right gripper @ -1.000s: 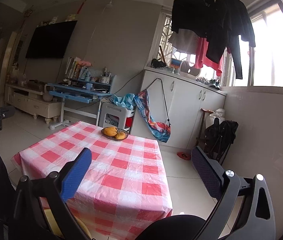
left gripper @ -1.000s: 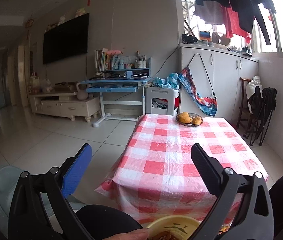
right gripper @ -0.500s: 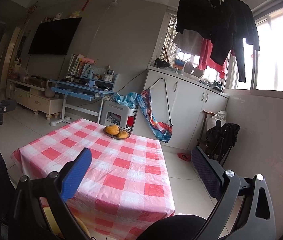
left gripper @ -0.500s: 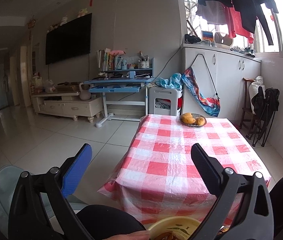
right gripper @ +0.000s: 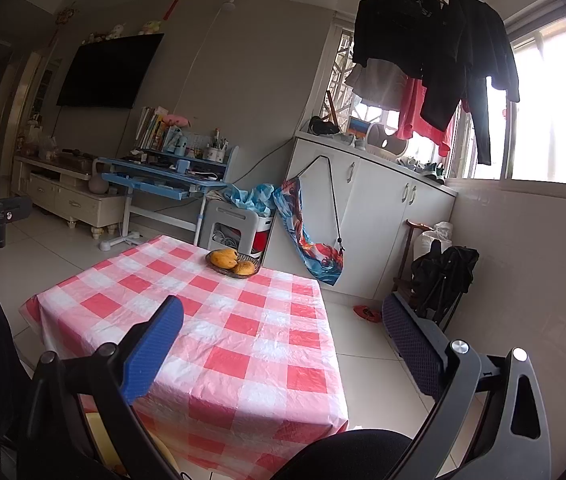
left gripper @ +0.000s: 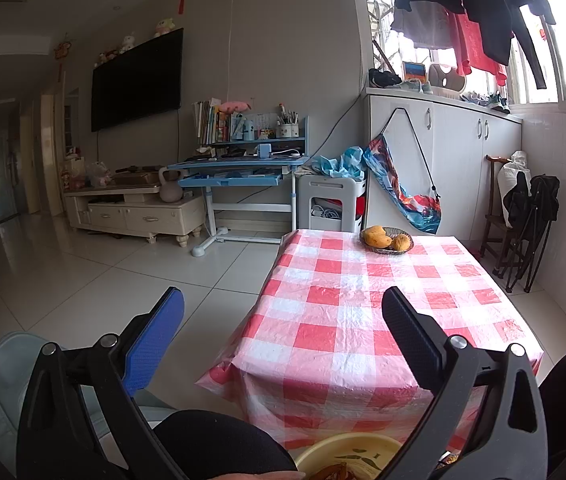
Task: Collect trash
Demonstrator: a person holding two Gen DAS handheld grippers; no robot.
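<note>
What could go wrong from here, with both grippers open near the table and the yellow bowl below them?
1. The yellow bowl sits low, partly hidden under the left gripper; it seems to hold scraps, so a careless grab may tip it.
2. The plastic tablecloth hangs loose over the table edge; a finger of the right gripper may snag it and drag the fruit basket.
3. The mangoes are food, not trash.

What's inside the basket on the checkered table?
The basket holds two yellow-orange fruits, probably mangoes, side by side. They cover most of its floor, so anything beneath them stays hidden.
</note>
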